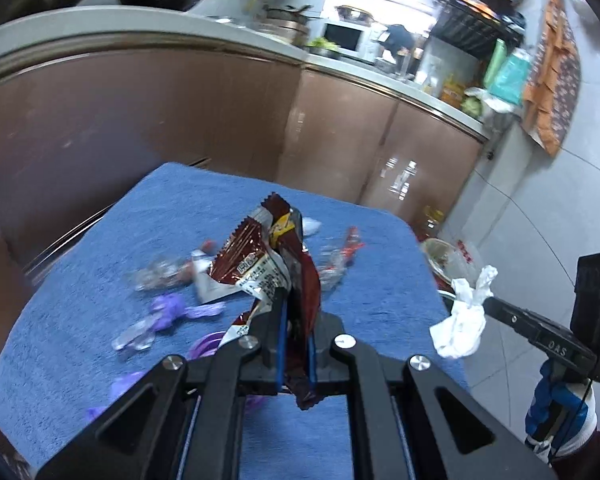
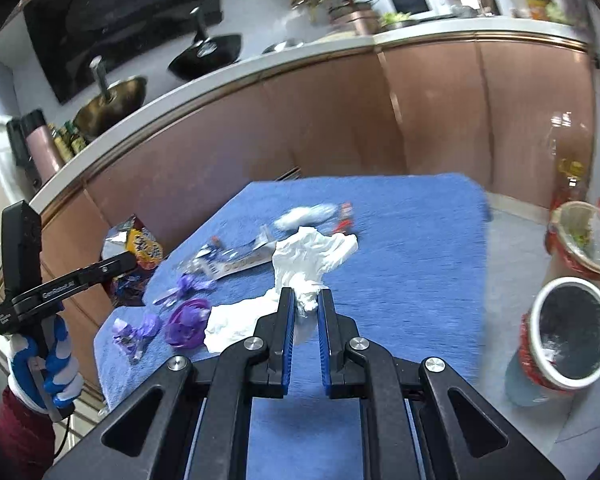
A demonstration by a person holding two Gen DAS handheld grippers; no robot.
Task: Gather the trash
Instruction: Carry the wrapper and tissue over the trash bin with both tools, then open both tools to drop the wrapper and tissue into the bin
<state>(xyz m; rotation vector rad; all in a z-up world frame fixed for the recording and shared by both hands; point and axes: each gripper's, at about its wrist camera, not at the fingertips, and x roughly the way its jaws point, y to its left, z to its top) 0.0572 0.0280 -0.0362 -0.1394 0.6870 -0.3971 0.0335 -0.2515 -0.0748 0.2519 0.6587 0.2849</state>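
Carrying step: left gripper (image 1: 296, 304) clenched on wrapper (image 1: 260, 256), right gripper (image 2: 305, 304) clenched on tissue (image 2: 312, 252), both above cloth (image 2: 400, 240). Next: swing right, over bins (image 2: 572, 332), then release.

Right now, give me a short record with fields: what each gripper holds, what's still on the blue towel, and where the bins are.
left gripper: shut on dark red foil snack wrapper
right gripper: shut on crumpled white tissue
blue towel: purple candy wrappers, clear wrappers, more white tissue
bins: two round bins on the floor, right of the towel
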